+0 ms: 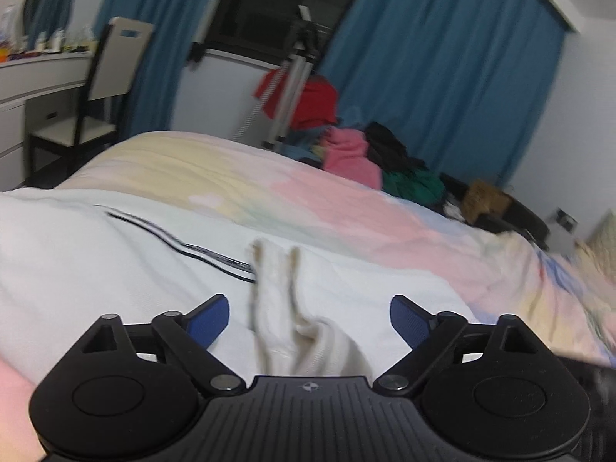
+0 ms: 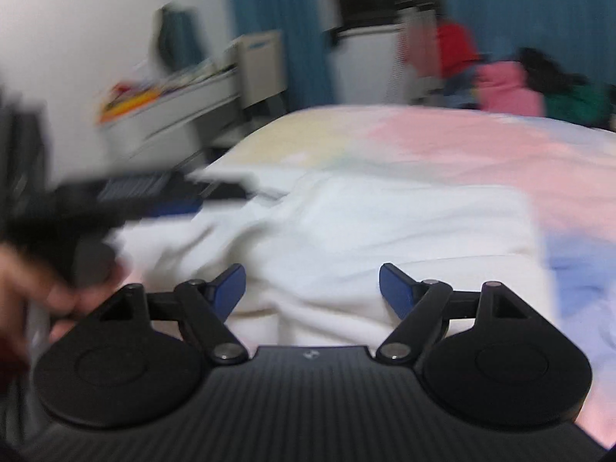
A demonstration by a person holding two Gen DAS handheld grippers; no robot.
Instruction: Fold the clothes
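A white garment with thin black stripes lies spread on the bed. In the left wrist view a raised fold of it stands between the blue pads of my left gripper, which is open; the pads do not press on the cloth. In the right wrist view the same white garment lies bunched below my right gripper, open with nothing held. The left gripper shows there as a dark blur at the left, with a hand behind it.
A pastel bedspread covers the bed. A pile of clothes, pink, red, black and green, sits at its far edge. A tripod stands behind it. A chair and a white desk stand at the left.
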